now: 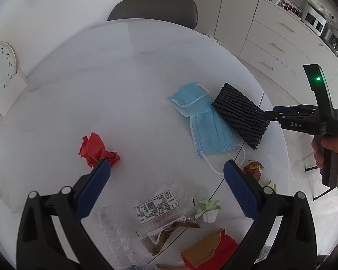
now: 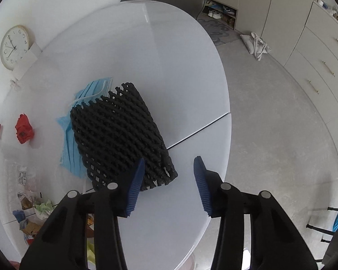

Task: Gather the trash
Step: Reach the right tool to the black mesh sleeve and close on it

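Black foam netting (image 2: 119, 135) lies on the white surface (image 2: 146, 51), overlapping a blue face mask (image 1: 202, 121). The right hand-held gripper (image 2: 169, 180) stands partly open at the netting's near edge, gripping nothing. The left hand-held gripper (image 1: 166, 180) gapes wide and empty, crumpled red paper (image 1: 97, 149) just beyond its left finger.

Left wrist view: looks steeply down on the counter (image 1: 101, 90) from close above its near edge, facing the chair (image 1: 155, 9).
Right wrist view: sits further right, close over the black foam net (image 2: 119, 135), taking in the floor (image 2: 270, 123).
Shared: net, blue mask (image 1: 202, 123), red paper (image 1: 97, 150), clock (image 1: 0, 72).
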Demonstrator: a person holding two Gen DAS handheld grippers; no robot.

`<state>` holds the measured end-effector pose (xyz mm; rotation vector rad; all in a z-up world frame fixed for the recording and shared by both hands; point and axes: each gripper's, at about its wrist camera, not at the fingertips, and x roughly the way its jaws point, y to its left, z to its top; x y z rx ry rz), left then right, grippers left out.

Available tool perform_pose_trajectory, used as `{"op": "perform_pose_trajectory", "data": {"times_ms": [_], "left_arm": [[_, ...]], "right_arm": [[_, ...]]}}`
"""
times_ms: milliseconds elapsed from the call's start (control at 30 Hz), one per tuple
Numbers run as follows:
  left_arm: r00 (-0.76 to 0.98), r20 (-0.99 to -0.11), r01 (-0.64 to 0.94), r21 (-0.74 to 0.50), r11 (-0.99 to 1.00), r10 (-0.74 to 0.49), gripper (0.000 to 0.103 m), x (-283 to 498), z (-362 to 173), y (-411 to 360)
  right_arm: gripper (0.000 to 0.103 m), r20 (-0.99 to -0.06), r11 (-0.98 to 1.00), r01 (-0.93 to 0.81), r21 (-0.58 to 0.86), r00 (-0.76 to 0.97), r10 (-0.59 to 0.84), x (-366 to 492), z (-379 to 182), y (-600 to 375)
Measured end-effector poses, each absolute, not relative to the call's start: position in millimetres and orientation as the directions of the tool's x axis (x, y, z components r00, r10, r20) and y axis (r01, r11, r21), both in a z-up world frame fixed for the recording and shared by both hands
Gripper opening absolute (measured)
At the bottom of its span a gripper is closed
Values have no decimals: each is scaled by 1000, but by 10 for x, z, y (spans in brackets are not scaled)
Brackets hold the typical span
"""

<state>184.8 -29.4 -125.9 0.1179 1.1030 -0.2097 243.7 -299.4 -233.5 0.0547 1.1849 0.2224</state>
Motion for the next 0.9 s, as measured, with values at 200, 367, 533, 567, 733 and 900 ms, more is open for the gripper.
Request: {"op": "perform_pose_trajectory", "data": {"times_ms": [200,367,533,567,733,900], "left_arm": [[428,-896,233,-15,972,-117,96,1929,-1354,-376],[417,-900,240,-28,970,-129,96,2005,-1399,-446],[389,-911,229,-50,972,-138,96,2176,-1516,-540],[383,-913,229,-55,972,-142,96,2219,-1546,-569],[364,-920,234,-62,970,-146,96,2452,-1713,-742],[408,-900,361,6,933,-152,96,2678,-1805,-983]], "right_arm": [[35,-914,966,-168,195,326,241,2500,-2423,-3014],[13,-909,958,-171,230,313,275,2523,-2454,-3059],[8,-885,956,-141,257,364,291,2408,-2313,-3164],[8,-874,956,-127,264,387,293,2354,-2244,-3207],[8,-836,958,-72,279,472,279,2041,-1949,-3388],[8,-810,947,-49,316,506,297,1723,-1761,-3588]]}}
